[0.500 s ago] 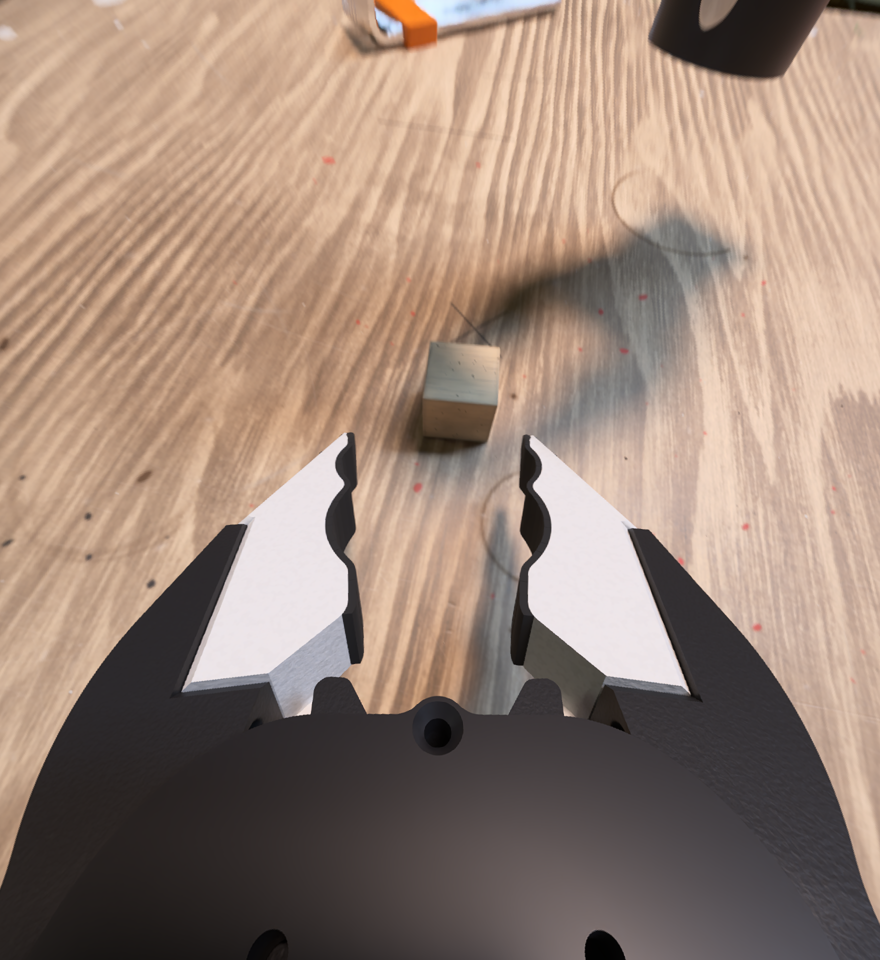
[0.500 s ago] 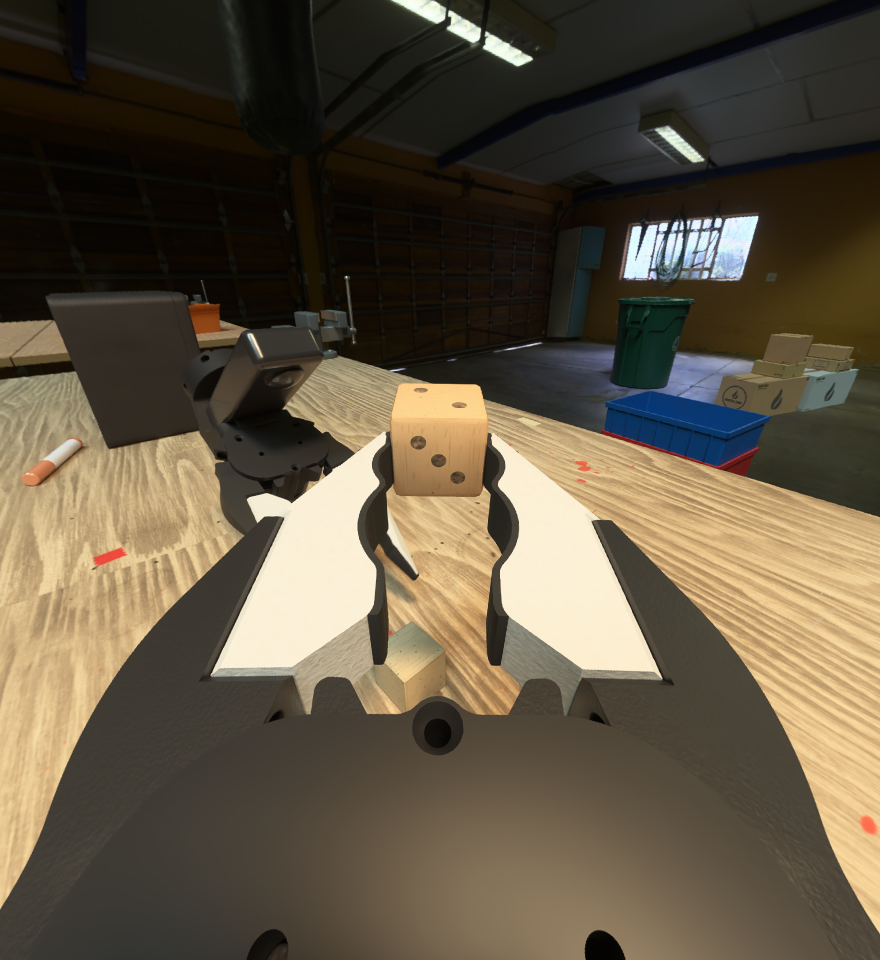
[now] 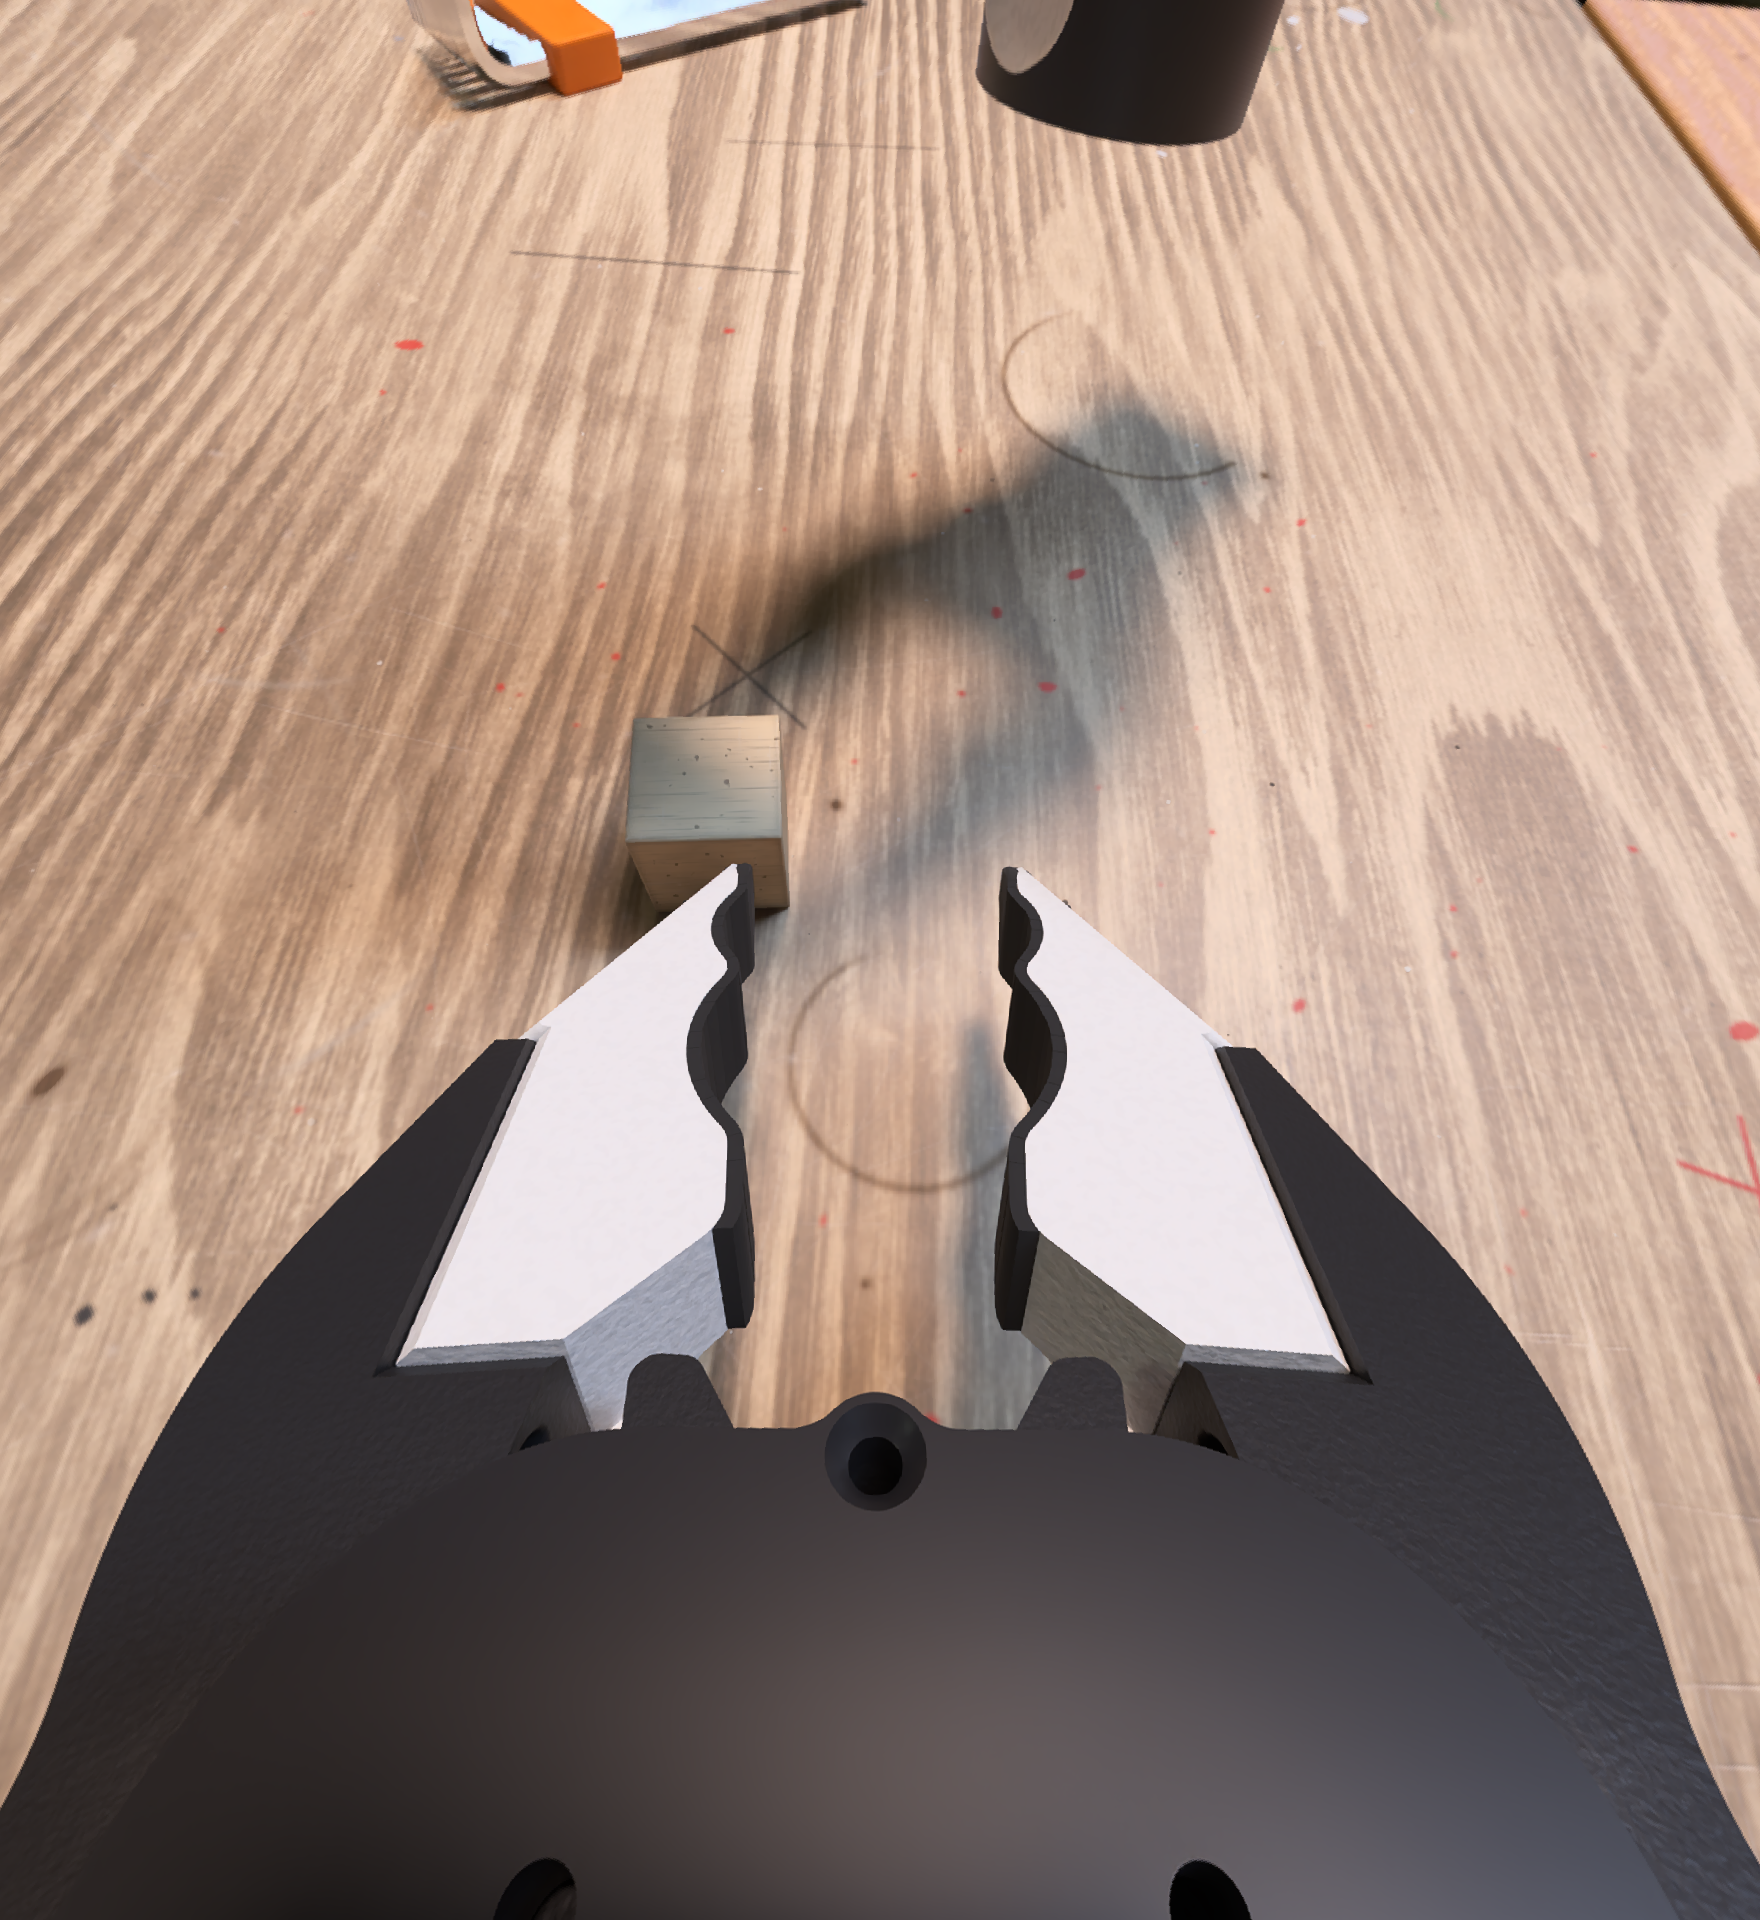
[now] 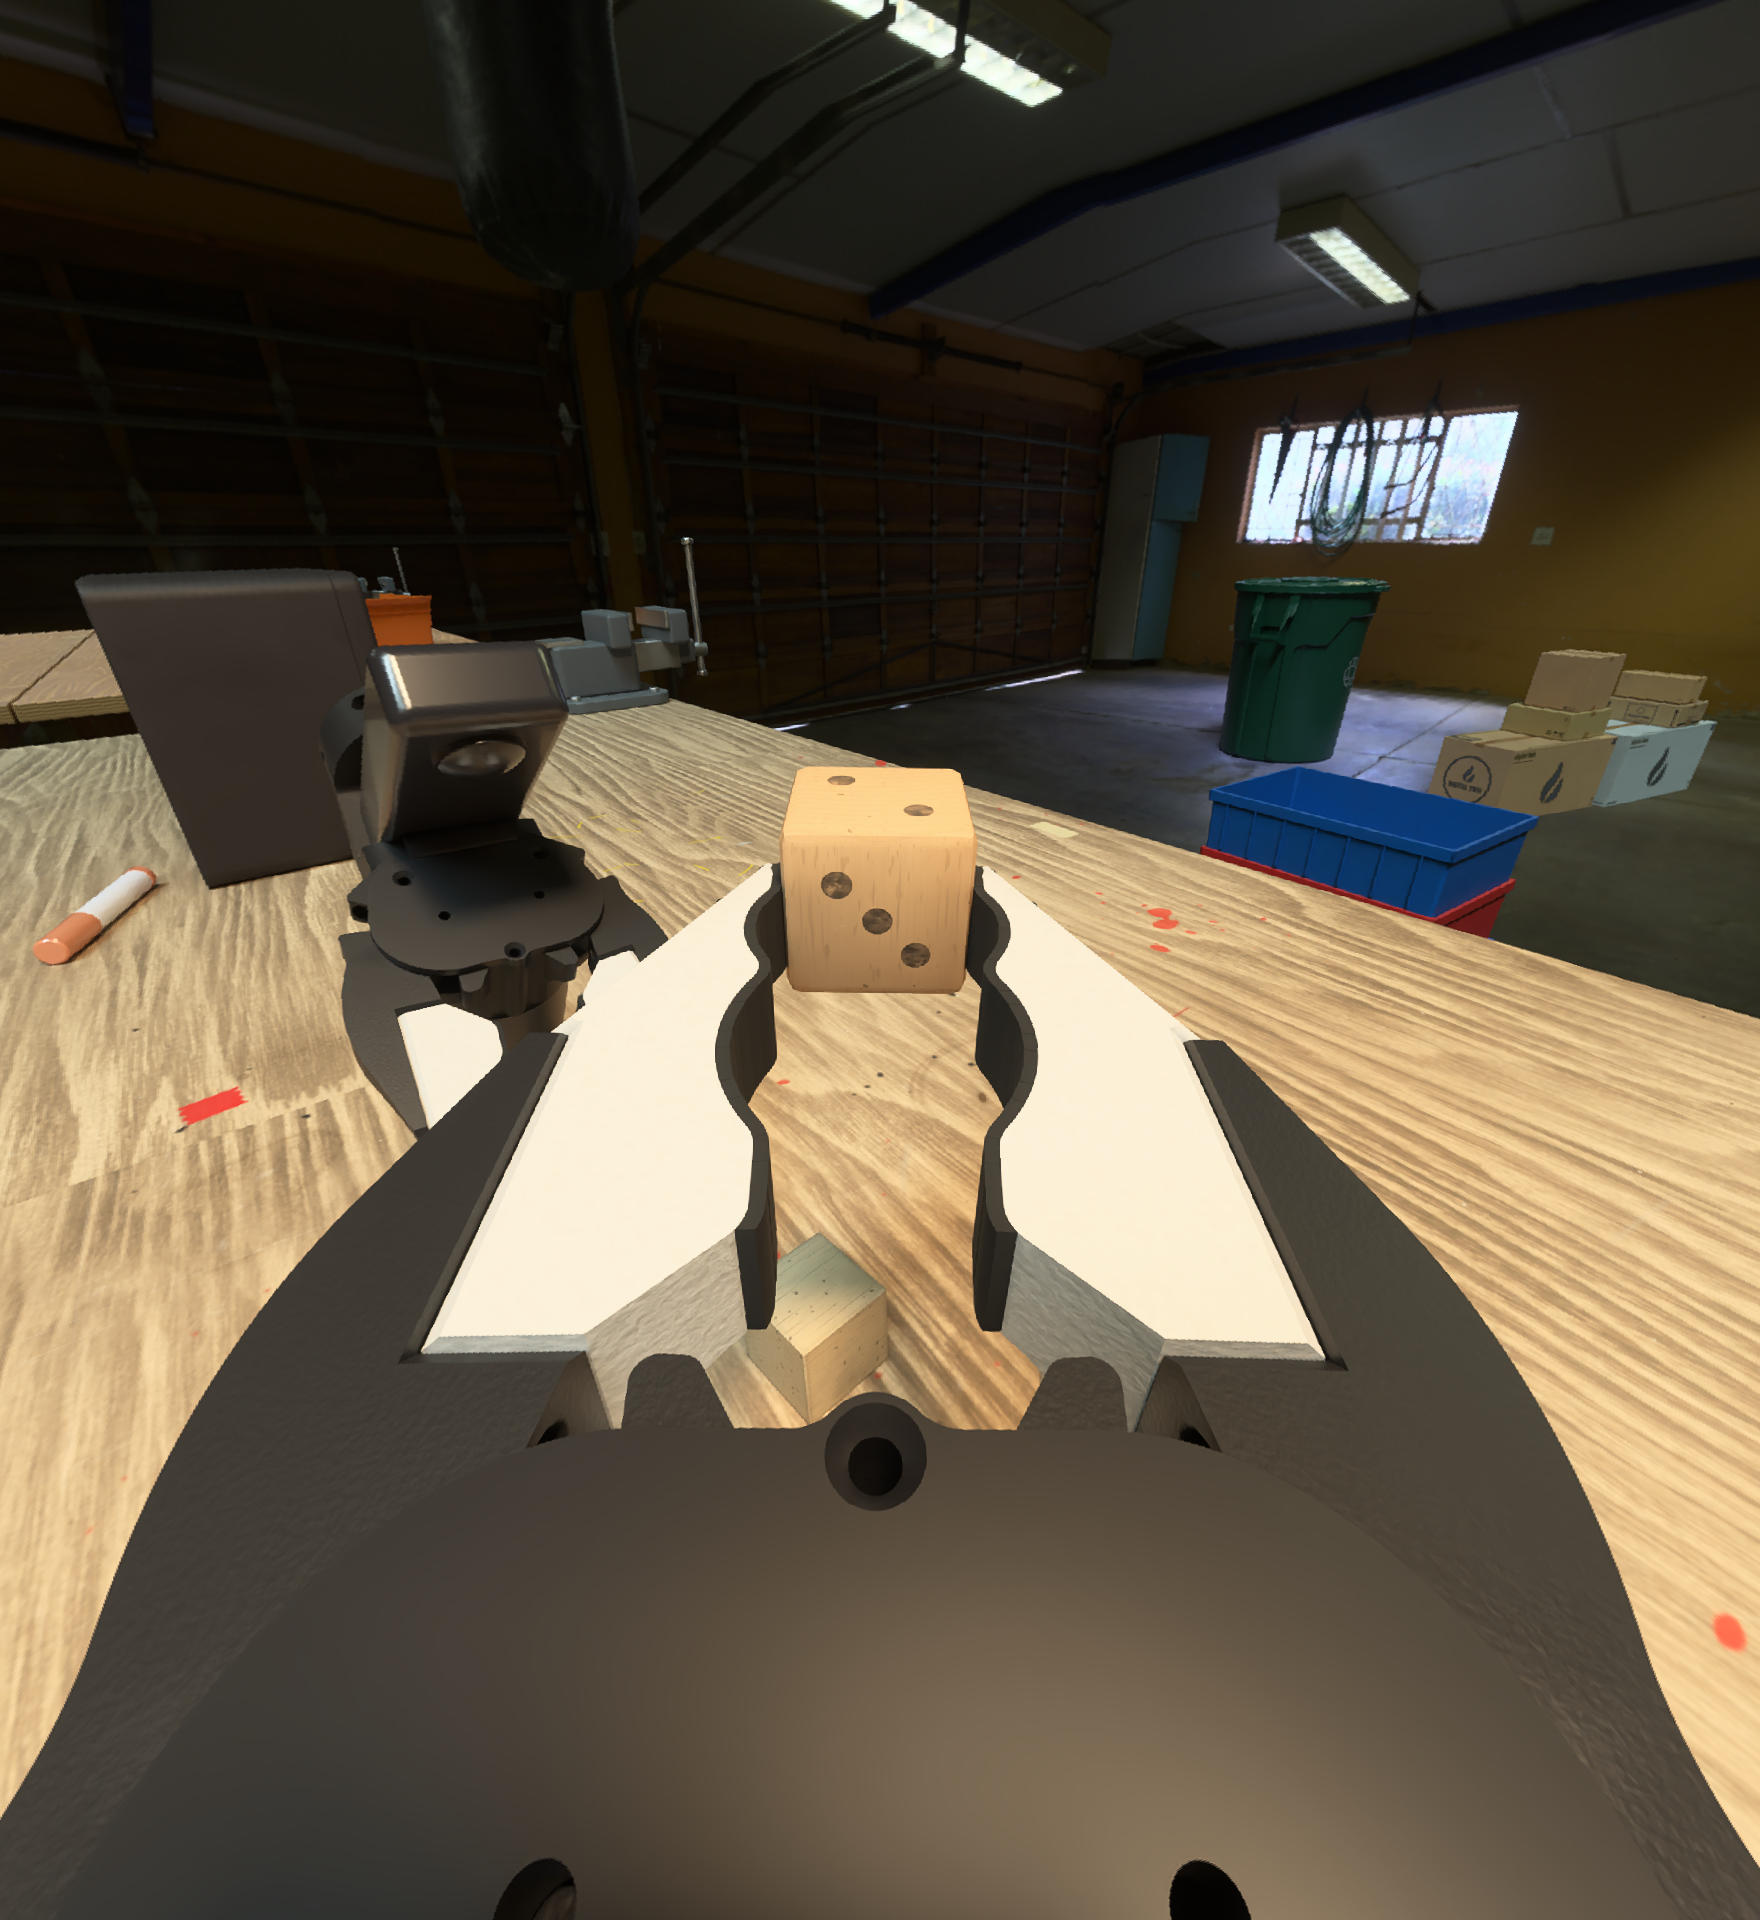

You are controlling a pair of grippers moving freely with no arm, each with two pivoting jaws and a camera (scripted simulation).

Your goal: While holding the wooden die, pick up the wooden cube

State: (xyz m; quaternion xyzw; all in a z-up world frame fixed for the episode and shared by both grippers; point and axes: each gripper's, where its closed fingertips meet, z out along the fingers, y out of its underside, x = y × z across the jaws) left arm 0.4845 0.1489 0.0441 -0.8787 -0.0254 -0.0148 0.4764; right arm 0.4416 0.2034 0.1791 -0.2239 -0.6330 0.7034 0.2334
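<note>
Right tool (image 4: 876, 883) grips the wooden die (image 4: 876, 881) between its fingertips, well above the desk (image 4: 1375, 1195); the die's near face shows three pips. Below, seen between that tool's fingers, the wooden cube (image 4: 822, 1325) sits on the desk.

From the left wrist view, the left tool (image 3: 876, 894) has its fingers spread with nothing between them. The wooden cube (image 3: 707, 805) lies at about eleven o'clock from the fingertips, just beyond the left fingertip (image 3: 736, 914), which overlaps the cube's near corner; whether they touch is hard to say from this angle. A gripper-shaped shadow falls across the desk (image 3: 232, 520) at one o'clock from the cube.

In the right wrist view the left tool (image 4: 502, 997) hangs at ten o'clock, with an orange marker (image 4: 95, 916) farther left and a dark box (image 4: 221, 717) behind.
</note>
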